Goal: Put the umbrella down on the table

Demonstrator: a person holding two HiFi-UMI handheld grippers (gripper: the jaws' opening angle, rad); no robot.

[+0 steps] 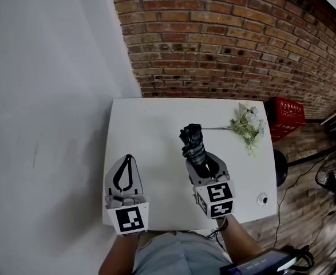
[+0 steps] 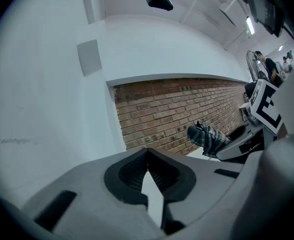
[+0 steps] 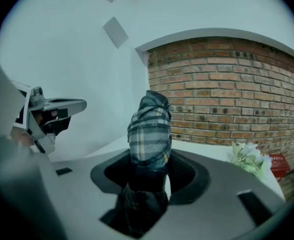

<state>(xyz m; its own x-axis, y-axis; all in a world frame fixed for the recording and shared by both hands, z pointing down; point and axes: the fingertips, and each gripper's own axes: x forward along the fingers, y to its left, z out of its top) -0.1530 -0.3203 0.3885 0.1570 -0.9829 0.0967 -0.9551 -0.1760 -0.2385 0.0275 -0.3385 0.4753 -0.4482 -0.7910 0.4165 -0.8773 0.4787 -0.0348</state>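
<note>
The right gripper (image 1: 204, 164) has its jaws clamped on the folded umbrella (image 1: 193, 145). Its long axis runs forward out of them, tip raised over the table (image 1: 150, 122). The left gripper (image 1: 128, 160), jaws together and empty, hangs apart at the left.

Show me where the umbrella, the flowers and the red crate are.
umbrella (image 1: 193, 144), head view, on the middle of its folded plaid canopy.
flowers (image 1: 246, 125), head view, on the white blooms of the bunch.
red crate (image 1: 288, 113), head view, on its red top.
</note>
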